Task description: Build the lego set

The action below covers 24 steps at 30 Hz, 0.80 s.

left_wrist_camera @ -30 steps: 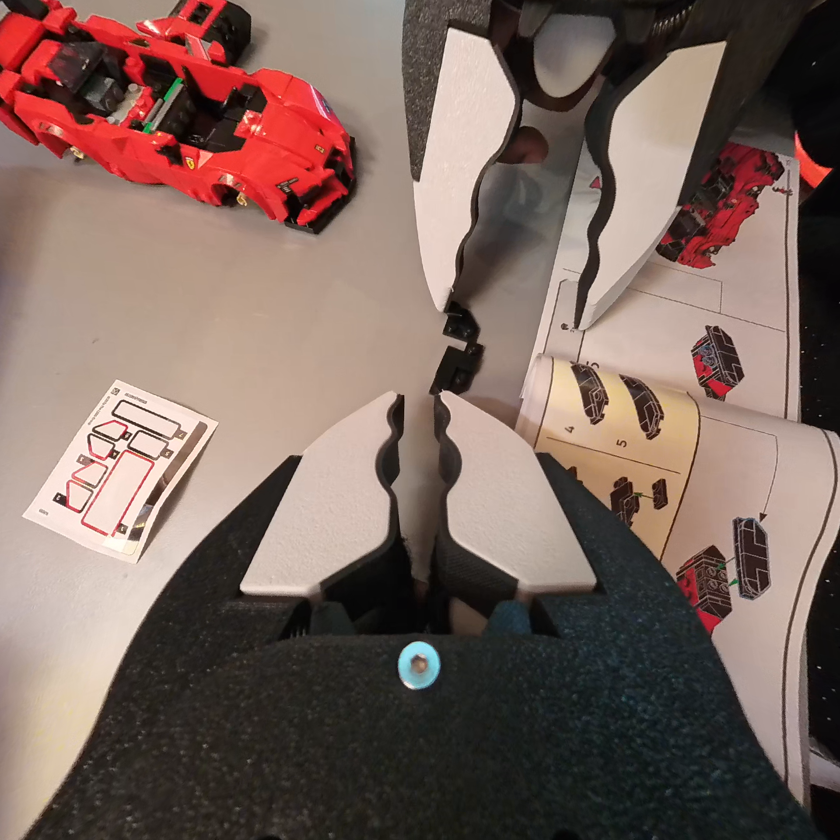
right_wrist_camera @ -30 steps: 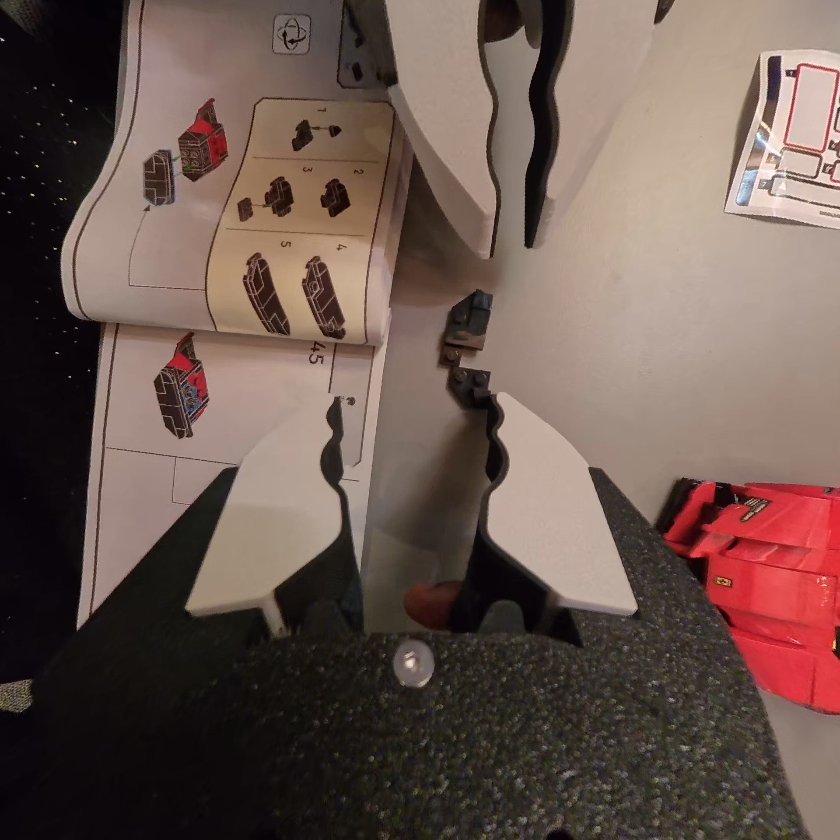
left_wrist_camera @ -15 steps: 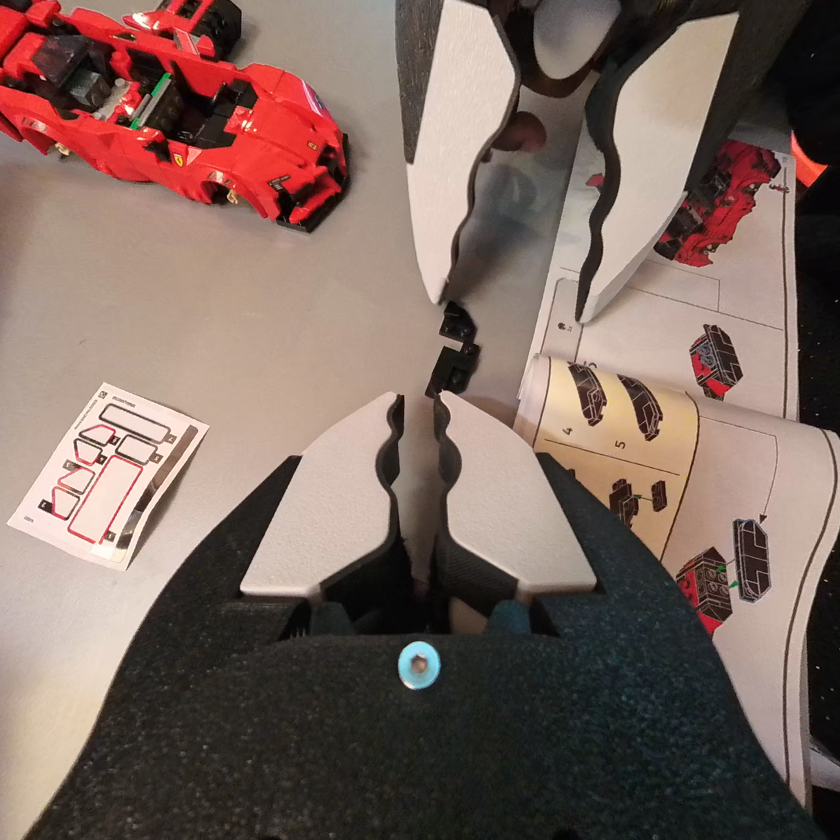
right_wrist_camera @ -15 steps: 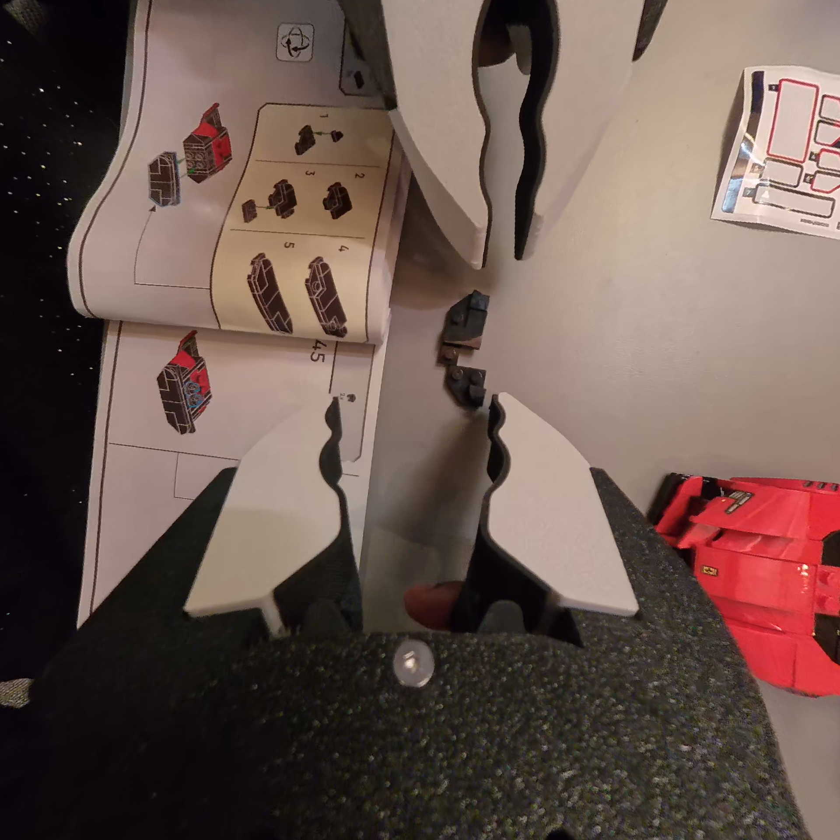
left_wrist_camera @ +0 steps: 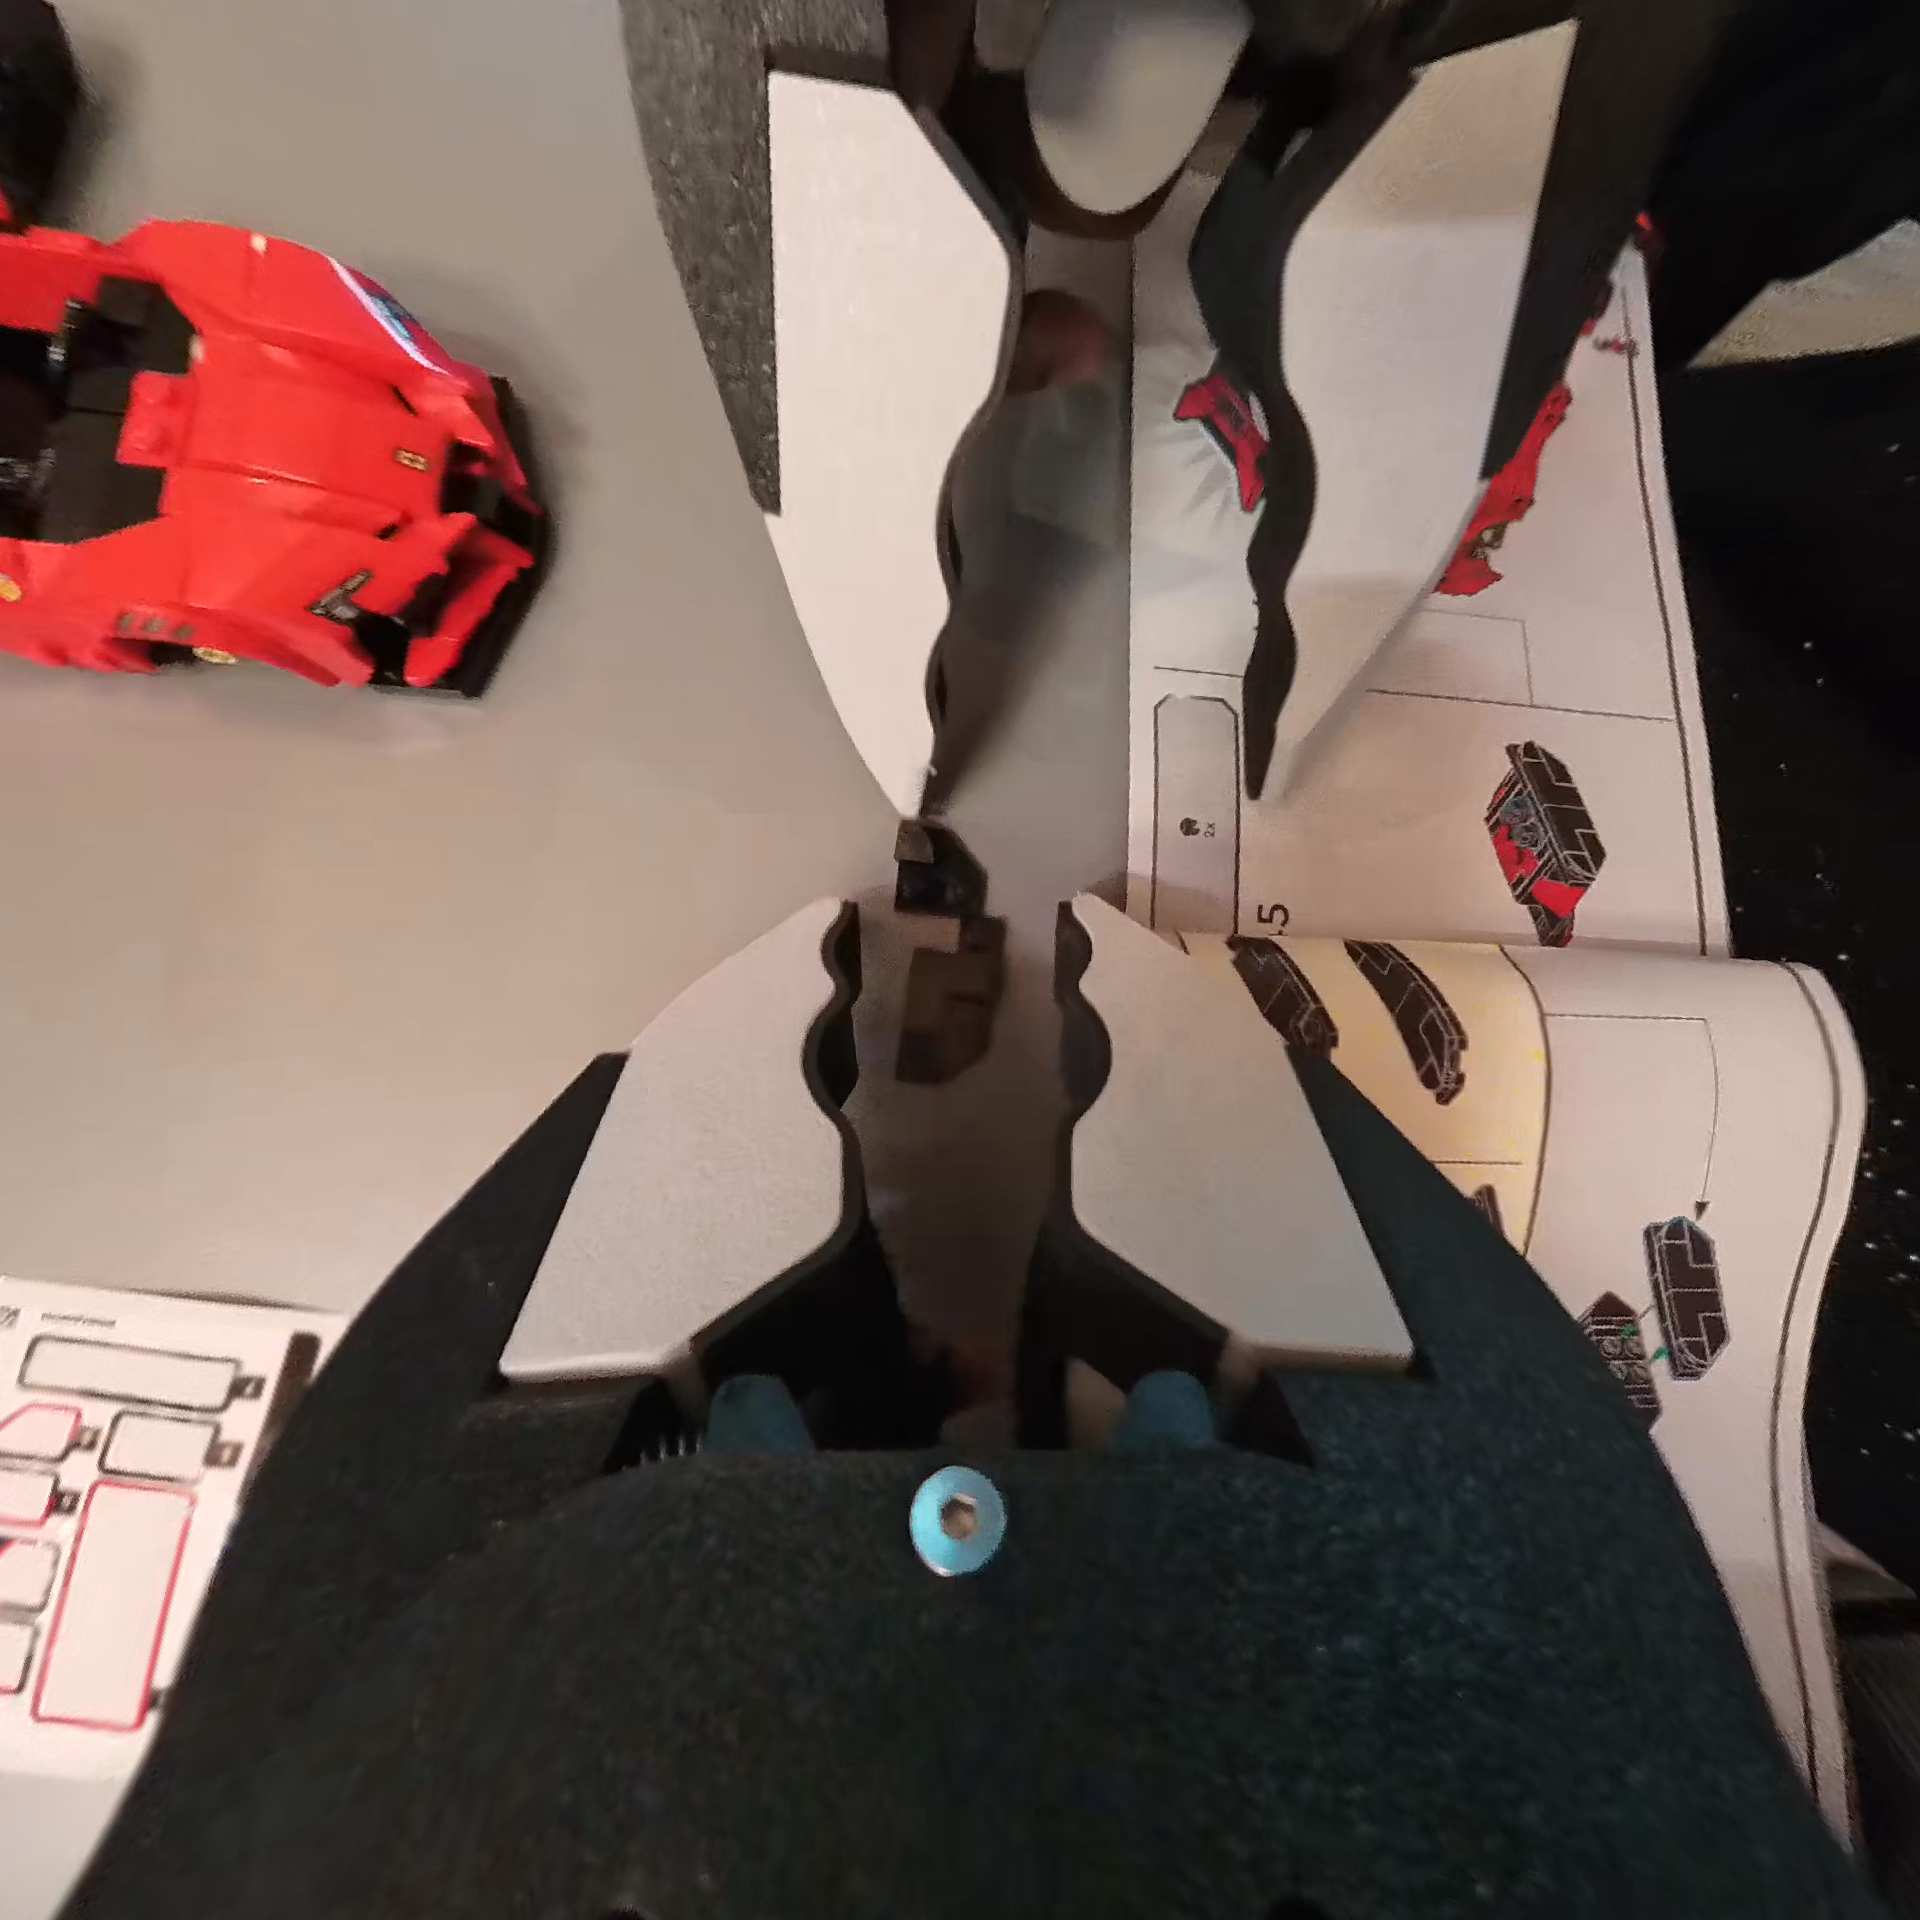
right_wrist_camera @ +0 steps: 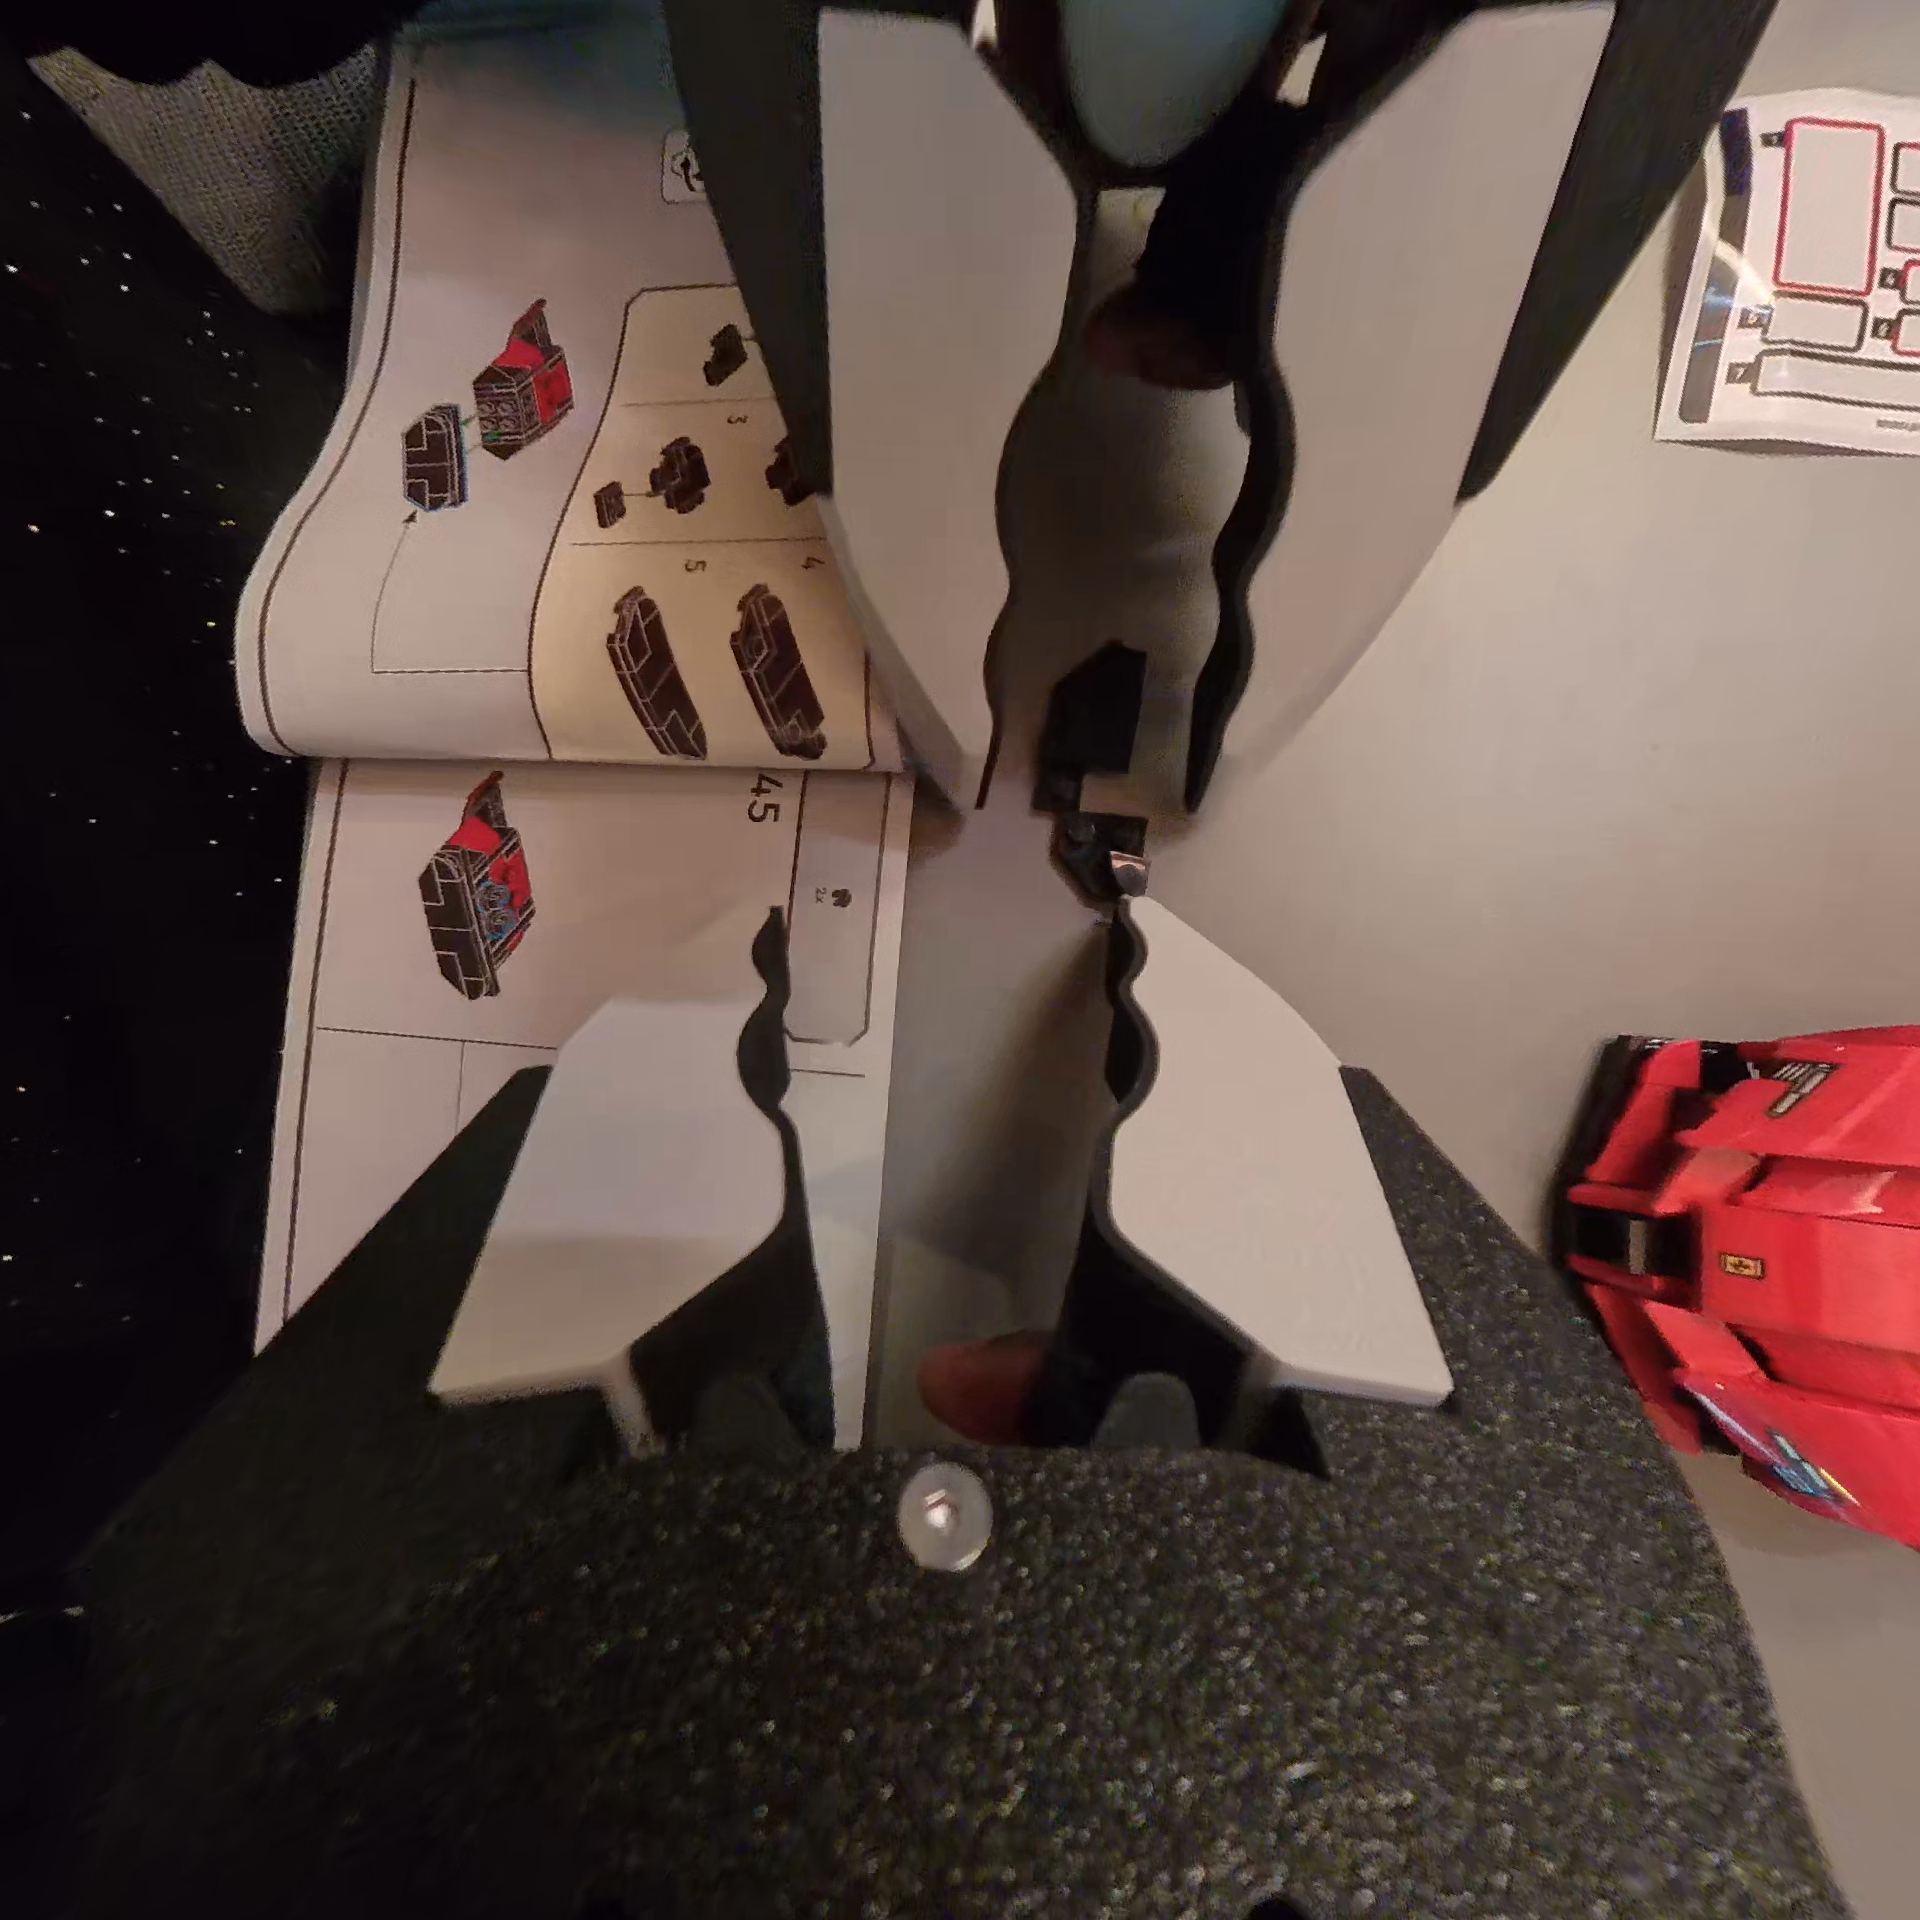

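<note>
On the grey worktop (left_wrist_camera: 312, 935) two small black lego pieces lie end to end between the two claws, which face each other tip to tip. In the left wrist view the left claw (left_wrist_camera: 956, 914) stands open, and the larger black piece (left_wrist_camera: 951, 1003) sits in the gap between its fingertips, nearer the finger at 9 o'clock than the one at 3 o'clock, touching neither as far as can be seen. The smaller black piece (left_wrist_camera: 930, 868) lies just beyond at 12 o'clock, right under the tip of the right claw's near finger. In the right wrist view the right claw (right_wrist_camera: 945, 920) is also open and holds nothing; the smaller piece (right_wrist_camera: 1101, 852) lies just past the tip of its 3 o'clock finger, outside the gap, and the larger piece (right_wrist_camera: 1091, 717) lies farther at 12 o'clock inside the left claw's spread fingers. An open instruction booklet (left_wrist_camera: 1455, 831) lies at 3 o'clock of the pieces in the left view, its upper page curled over. The red lego car (left_wrist_camera: 260, 457) stands well apart at 10 o'clock, and a sticker sheet (left_wrist_camera: 104, 1507) lies at 8 o'clock beside the left claw's black body. The picture is a little blurred.
</note>
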Each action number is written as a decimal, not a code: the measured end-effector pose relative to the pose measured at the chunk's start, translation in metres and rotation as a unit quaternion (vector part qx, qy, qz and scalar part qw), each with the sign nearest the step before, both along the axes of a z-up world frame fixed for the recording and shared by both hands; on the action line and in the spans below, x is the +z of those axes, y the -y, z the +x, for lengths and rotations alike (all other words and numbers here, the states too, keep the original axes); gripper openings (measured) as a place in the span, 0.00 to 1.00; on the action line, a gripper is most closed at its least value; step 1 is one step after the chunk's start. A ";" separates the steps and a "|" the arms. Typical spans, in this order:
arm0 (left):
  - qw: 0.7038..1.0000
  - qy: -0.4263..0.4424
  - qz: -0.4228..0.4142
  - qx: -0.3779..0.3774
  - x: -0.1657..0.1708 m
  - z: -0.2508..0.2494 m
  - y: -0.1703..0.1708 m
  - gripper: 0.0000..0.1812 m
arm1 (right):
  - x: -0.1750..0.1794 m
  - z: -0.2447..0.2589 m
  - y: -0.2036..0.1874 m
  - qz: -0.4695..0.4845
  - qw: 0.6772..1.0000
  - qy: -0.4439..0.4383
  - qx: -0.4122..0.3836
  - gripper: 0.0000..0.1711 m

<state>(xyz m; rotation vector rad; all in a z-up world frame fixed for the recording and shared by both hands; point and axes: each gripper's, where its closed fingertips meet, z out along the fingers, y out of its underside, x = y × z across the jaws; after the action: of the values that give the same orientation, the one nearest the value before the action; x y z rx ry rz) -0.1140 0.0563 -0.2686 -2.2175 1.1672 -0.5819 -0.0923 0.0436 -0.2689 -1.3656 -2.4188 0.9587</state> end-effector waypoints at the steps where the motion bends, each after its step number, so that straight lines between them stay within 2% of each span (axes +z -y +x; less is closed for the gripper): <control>1: 1.000 -0.005 -0.006 -0.005 -0.002 0.002 0.000 0.20 | 0.000 0.000 0.000 0.000 1.000 -0.001 0.000 0.35; 9: 0.999 -0.008 -0.004 -0.035 -0.002 0.009 0.004 0.16 | -0.001 -0.004 0.000 -0.005 1.000 -0.005 0.000 0.35; 24: 0.999 0.002 -0.009 -0.041 -0.001 0.013 0.006 0.14 | -0.003 -0.002 -0.001 -0.008 1.000 0.001 -0.007 0.34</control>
<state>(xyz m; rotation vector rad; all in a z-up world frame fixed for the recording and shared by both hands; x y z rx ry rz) -0.1014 0.0505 -0.2696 -2.1906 1.2593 -0.6311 -0.0943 0.0442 -0.2715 -1.3892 -2.4048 0.9741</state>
